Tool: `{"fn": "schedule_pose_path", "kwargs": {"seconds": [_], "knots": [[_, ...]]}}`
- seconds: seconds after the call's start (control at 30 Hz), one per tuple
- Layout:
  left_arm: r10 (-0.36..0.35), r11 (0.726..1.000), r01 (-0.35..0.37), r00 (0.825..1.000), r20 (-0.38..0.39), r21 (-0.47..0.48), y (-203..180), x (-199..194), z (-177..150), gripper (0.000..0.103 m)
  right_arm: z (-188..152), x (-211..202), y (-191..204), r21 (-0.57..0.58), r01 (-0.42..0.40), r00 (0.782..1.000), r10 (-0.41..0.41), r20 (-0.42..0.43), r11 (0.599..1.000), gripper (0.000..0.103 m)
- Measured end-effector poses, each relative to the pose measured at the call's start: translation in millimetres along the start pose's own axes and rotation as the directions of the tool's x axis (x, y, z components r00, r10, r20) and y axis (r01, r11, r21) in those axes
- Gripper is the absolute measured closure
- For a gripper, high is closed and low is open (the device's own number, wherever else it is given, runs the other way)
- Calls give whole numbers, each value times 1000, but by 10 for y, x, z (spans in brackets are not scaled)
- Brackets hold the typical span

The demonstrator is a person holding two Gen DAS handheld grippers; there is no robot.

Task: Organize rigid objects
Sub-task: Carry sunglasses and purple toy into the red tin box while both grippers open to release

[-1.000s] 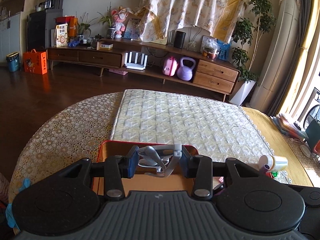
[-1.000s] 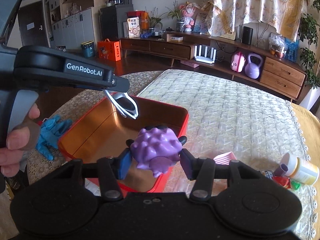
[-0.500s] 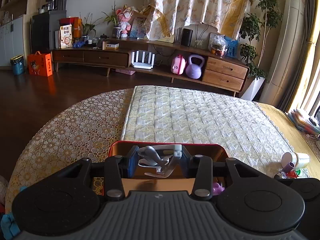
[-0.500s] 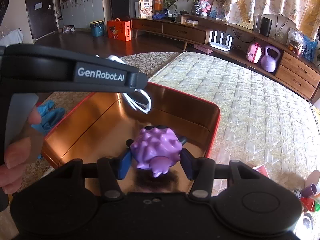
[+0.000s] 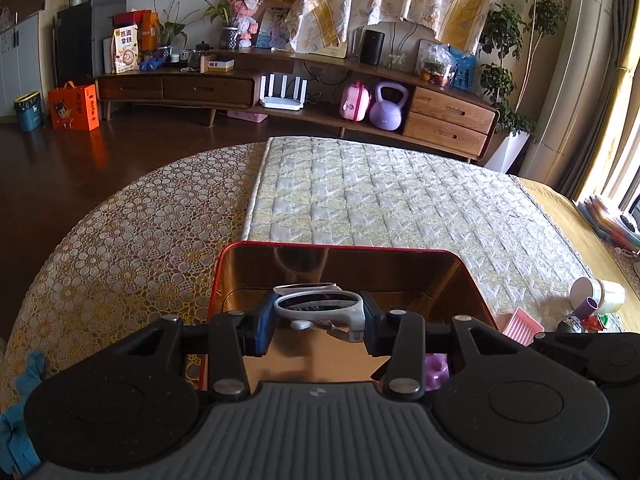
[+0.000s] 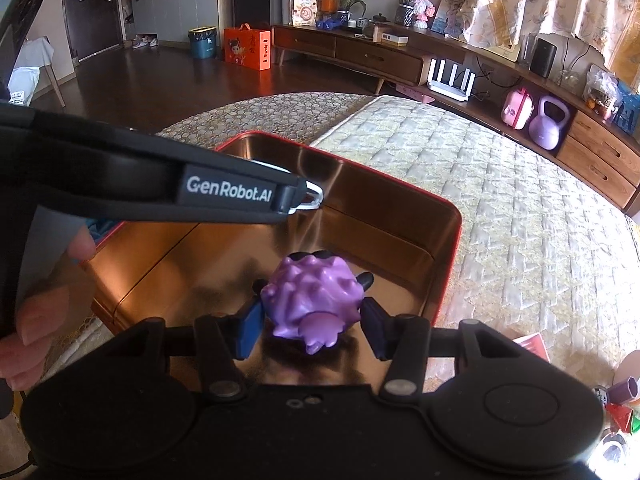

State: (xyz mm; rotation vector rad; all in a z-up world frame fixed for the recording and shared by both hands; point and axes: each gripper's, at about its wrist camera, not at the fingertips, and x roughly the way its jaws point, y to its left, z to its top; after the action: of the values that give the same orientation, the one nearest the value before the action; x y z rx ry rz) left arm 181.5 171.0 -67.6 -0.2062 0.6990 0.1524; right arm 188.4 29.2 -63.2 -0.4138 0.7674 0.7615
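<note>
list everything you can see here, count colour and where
tin box: 1, red outside, shiny gold inside, on the table, open
glasses: 1, white frame, held over the box
spiky toy: 1, purple, held over the box
mat: 1, pale quilted, on the table beyond the box
tablecloth: 1, gold lace, over the table
bottle: 1, white, lying at the right table edge
pink tray: 1, right of the box
blue glove: 1, left table edge
kettlebell: 1, purple, in the sideboard
left gripper: black, shut on the glasses
right gripper: black, shut on the toy
</note>
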Motion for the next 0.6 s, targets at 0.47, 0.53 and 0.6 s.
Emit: {"fn": "schedule_pose_path", "kwargs": {"seconds": [0.47,0.53,0.6], "knots": [[47,999,-47,988,-146,6,-19,129,-72,60,-36,-243,-92,48,-16,999,14,34,999,40],[48,999,-47,987,-151,9,-32,116,-76,51,-61,-310,-114,50,-16,999,14,43,999,40],[48,999,-47,987,-152,11,-53,89,-86,47,-80,-376,-128,57,-26,998,23,52,998,40]]}}
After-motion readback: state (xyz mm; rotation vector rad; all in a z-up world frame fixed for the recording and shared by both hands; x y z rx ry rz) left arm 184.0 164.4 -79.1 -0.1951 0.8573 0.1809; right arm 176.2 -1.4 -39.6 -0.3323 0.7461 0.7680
